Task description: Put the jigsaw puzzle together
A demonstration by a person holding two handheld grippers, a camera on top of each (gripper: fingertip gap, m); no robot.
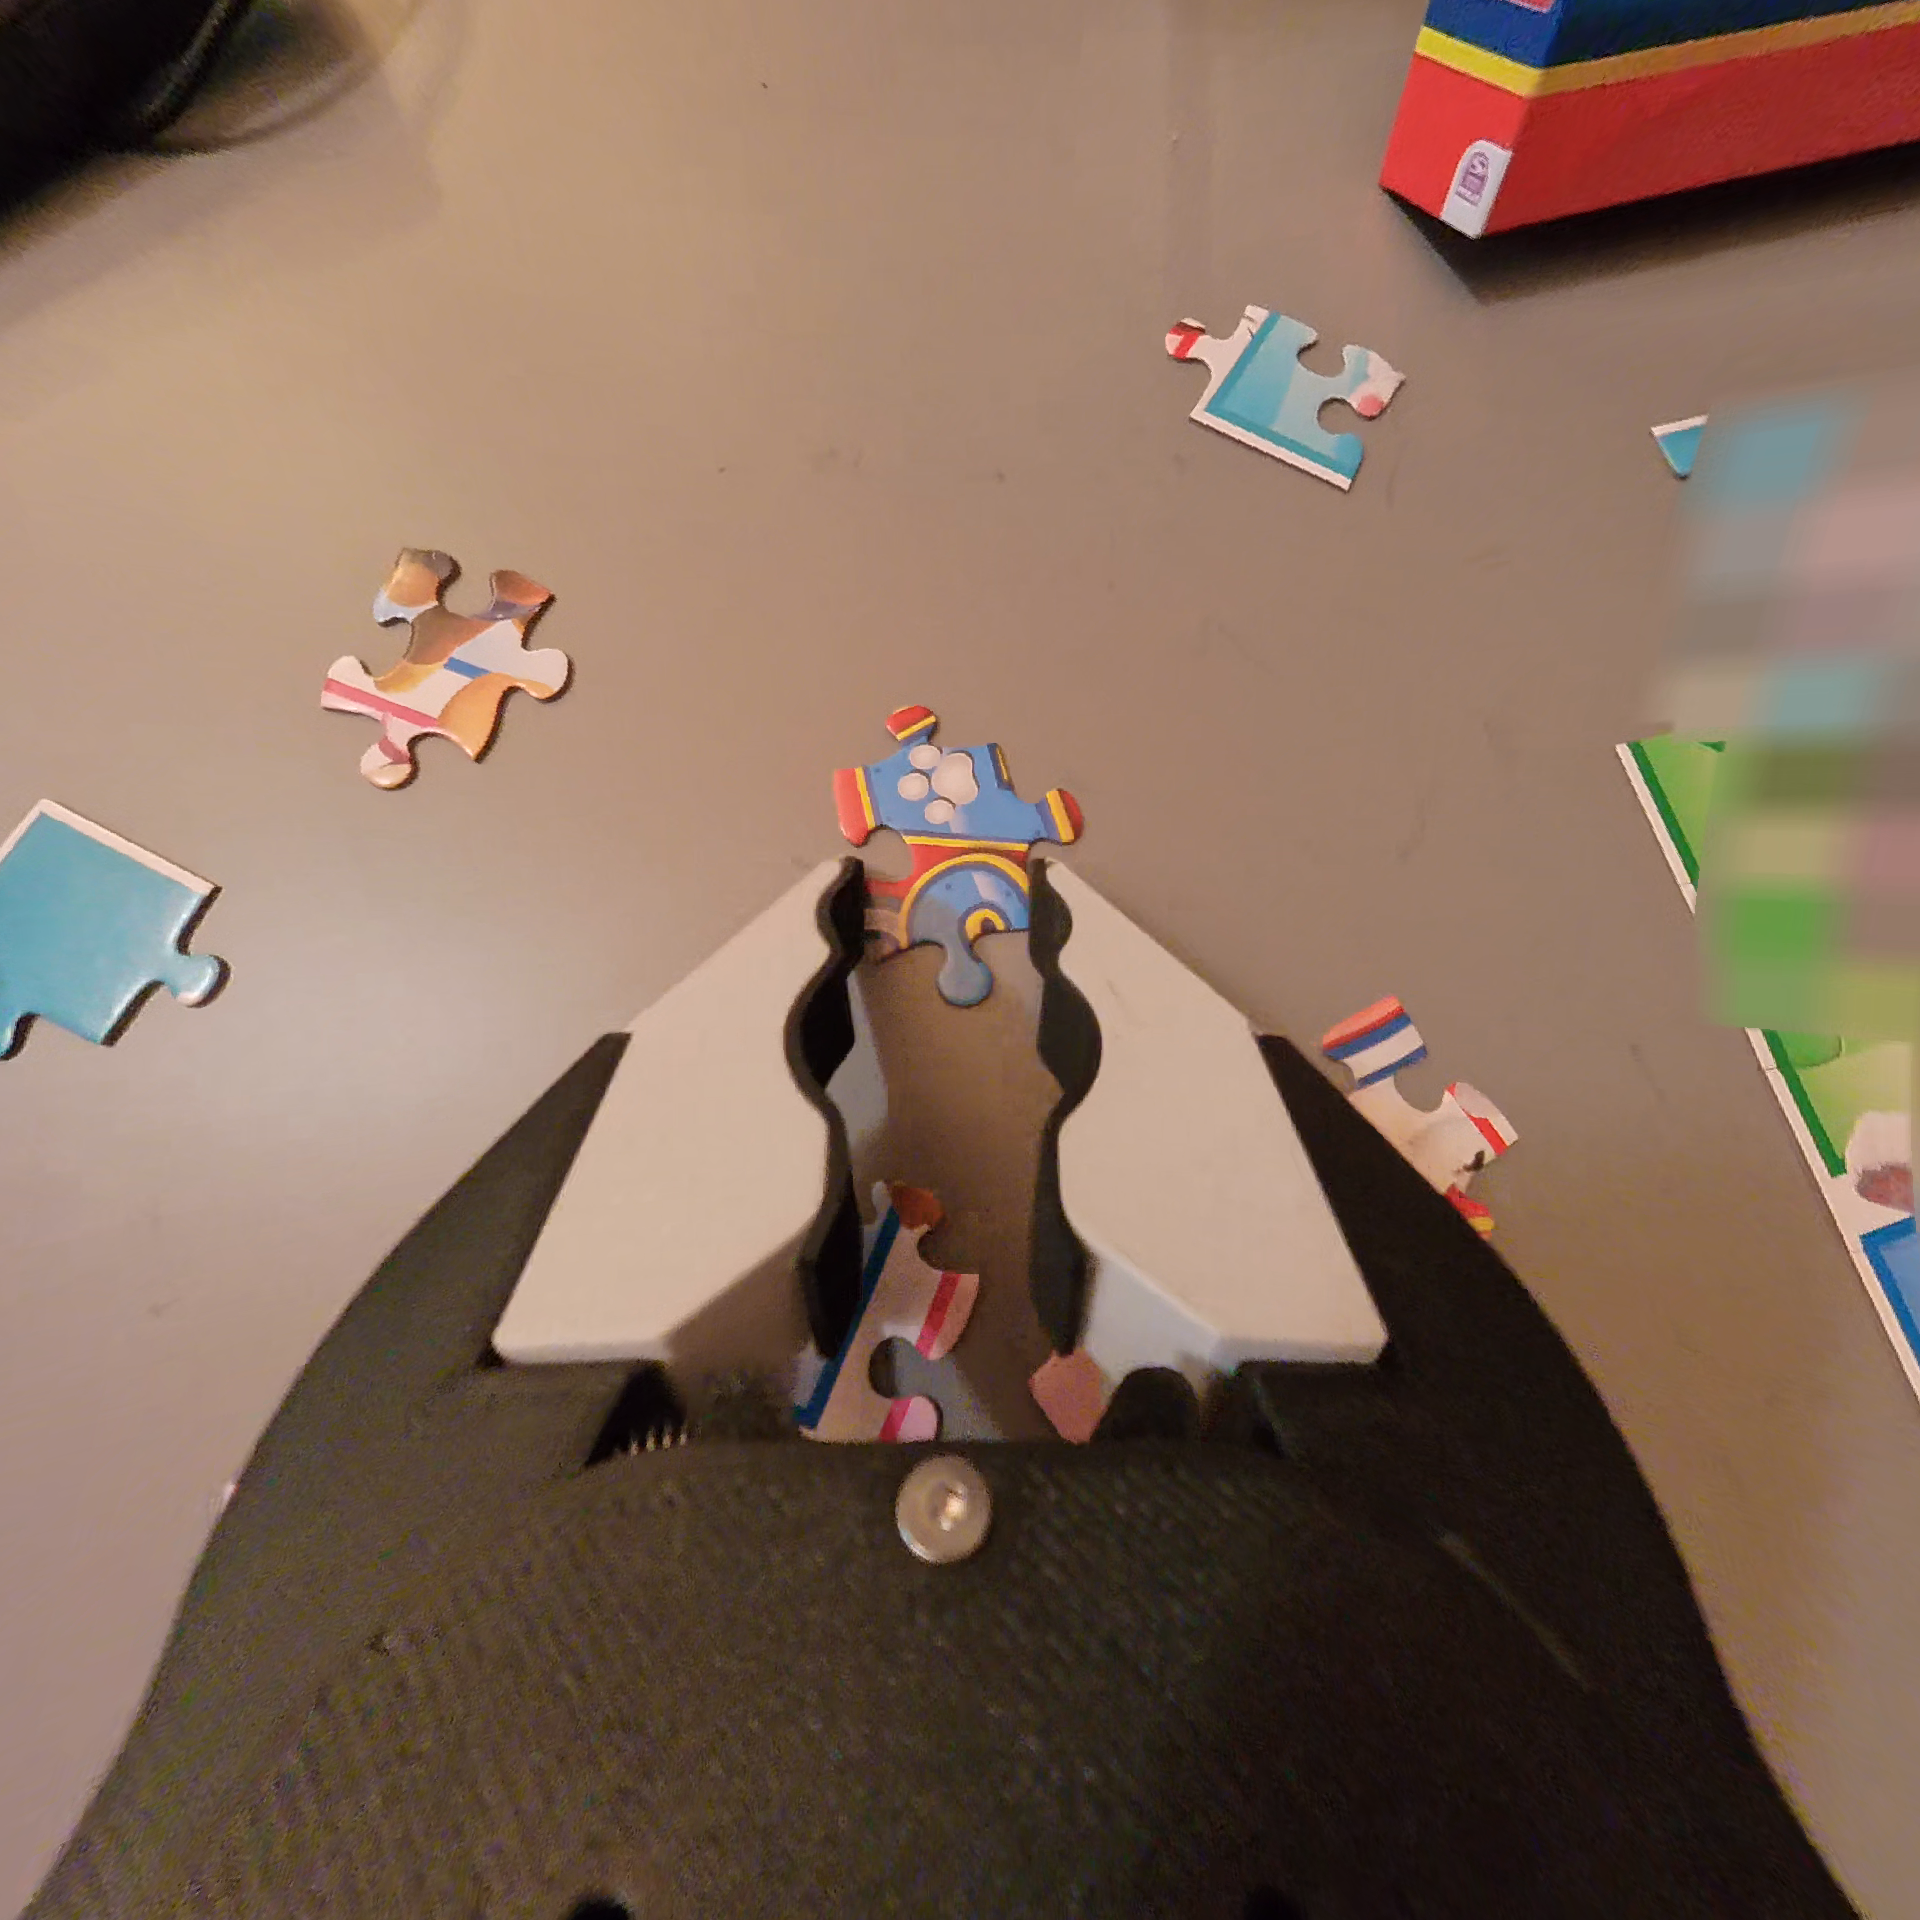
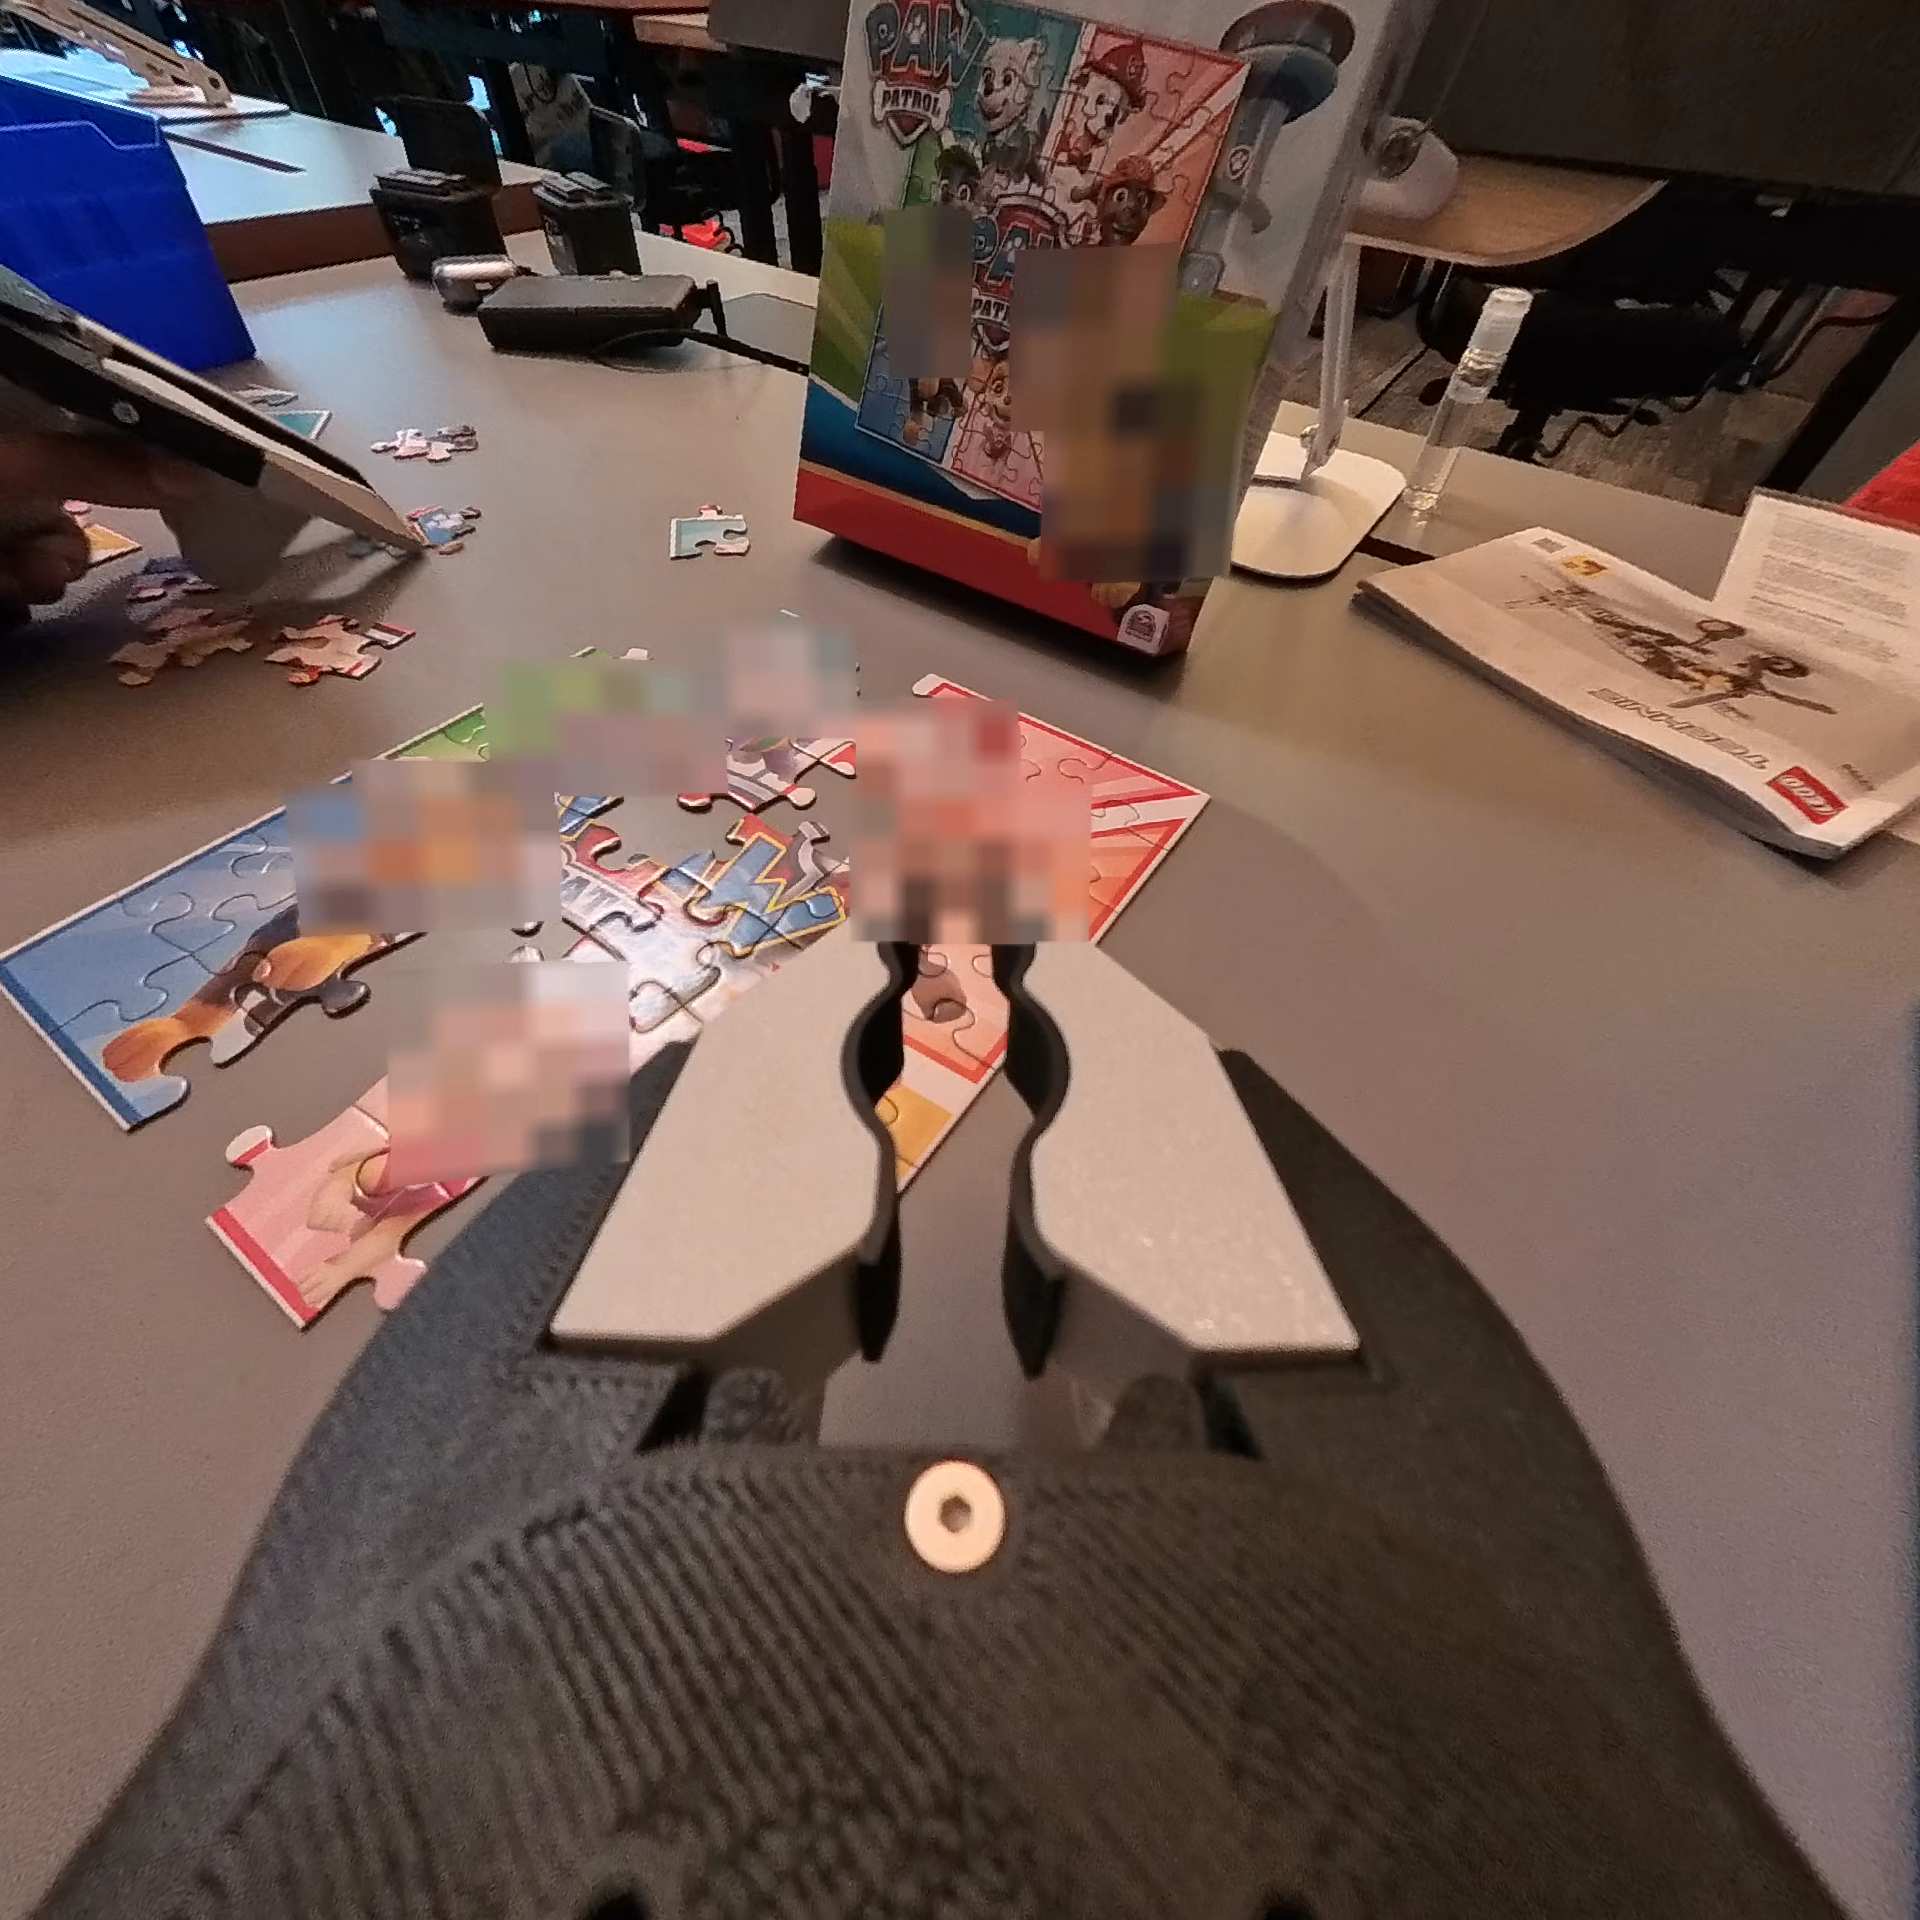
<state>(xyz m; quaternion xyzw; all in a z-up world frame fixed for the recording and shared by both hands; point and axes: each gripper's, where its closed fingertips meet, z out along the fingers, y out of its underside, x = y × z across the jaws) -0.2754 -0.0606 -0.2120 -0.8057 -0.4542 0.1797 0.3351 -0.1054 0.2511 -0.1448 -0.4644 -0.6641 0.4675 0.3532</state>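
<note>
The left gripper [image 1: 945,883] is clamping a blue-and-red puzzle piece [image 1: 951,821] at its near half; both dark pads [image 1: 1049,914] are pressing on the piece's side edges, and the far half is projecting past the fingertips. The piece appears to be thin, stiff, light card with a glossy face, so it is likely prone to slipping or bending; grip is best taken across opposing edges at the body, not at a tab. Loose pieces are lying on the grey table [image 1: 727,364] to either side of the fingers.

The right gripper [image 2: 951,966] is hovering above the partly assembled puzzle [image 2: 1132,800], its fingers standing slightly apart with nothing between them. The puzzle box [image 2: 997,540] is standing beyond its fingertips.
</note>
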